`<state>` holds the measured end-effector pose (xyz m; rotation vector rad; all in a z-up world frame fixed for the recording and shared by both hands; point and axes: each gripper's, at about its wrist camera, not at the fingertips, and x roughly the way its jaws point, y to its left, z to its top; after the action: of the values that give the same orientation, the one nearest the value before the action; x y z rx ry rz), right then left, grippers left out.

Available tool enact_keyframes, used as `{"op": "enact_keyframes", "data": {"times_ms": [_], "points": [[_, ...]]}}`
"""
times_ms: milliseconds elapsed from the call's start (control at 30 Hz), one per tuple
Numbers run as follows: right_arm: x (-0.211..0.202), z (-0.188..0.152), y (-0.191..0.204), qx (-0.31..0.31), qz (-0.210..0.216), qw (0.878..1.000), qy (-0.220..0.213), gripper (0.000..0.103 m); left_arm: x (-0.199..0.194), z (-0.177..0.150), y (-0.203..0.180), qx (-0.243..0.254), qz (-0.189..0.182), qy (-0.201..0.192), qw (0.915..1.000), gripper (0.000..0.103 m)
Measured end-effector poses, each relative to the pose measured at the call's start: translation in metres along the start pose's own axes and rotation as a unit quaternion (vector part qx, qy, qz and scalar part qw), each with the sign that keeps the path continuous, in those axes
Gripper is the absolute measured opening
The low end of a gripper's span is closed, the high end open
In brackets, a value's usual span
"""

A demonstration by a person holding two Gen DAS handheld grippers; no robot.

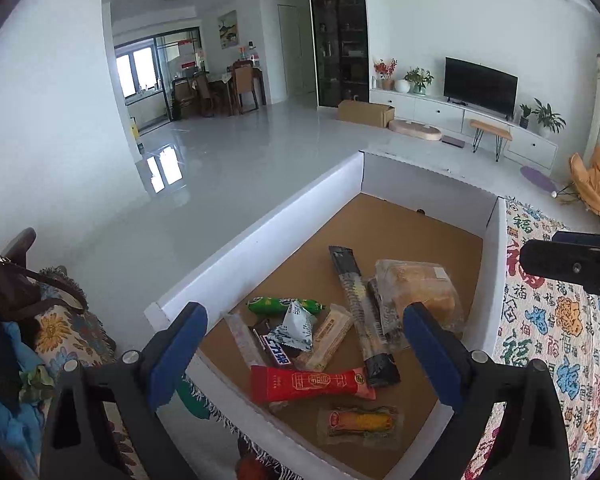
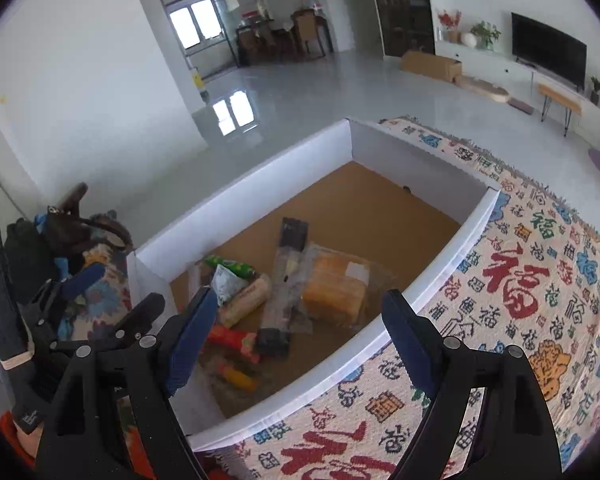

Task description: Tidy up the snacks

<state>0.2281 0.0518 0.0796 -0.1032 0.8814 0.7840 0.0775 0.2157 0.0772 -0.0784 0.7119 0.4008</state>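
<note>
A white-walled box with a brown floor holds several snacks: a red stick pack, a green pack, a white pouch, a long black bar, a wrapped bread and a clear pack with a yellow snack. My left gripper is open and empty above the box's near end. My right gripper is open and empty over the box's right wall; the bread and black bar lie beyond it.
The box sits on a cloth printed with red, blue and green characters. A brown bag and clothes pile at the left. The left gripper shows at the right view's left edge. Open tiled floor lies beyond.
</note>
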Motion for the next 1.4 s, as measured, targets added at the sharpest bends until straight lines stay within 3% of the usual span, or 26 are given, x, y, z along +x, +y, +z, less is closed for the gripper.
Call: {"op": "enact_keyframes", "data": {"times_ms": [267, 500, 700, 1400], "points": [[-0.001, -0.008, 0.007, -0.016, -0.011, 1.0, 0.007, 0.087, -0.014, -0.001, -0.002, -0.011, 0.034, -0.003, 0.9994, 0.102], [0.006, -0.01, 0.014, -0.038, -0.034, 0.998, 0.027, 0.087, 0.008, 0.0, 0.006, -0.052, 0.058, 0.068, 0.9946, 0.102], [0.015, -0.005, 0.012, -0.047, -0.059, 0.996, 0.036, 0.087, 0.025, -0.006, 0.007, -0.066, 0.039, 0.108, 0.9912, 0.102], [0.033, -0.004, 0.015, -0.049, -0.068, 0.996, 0.041, 0.087, 0.026, -0.002, 0.006, -0.055, 0.03, 0.099, 0.9931, 0.102]]}}
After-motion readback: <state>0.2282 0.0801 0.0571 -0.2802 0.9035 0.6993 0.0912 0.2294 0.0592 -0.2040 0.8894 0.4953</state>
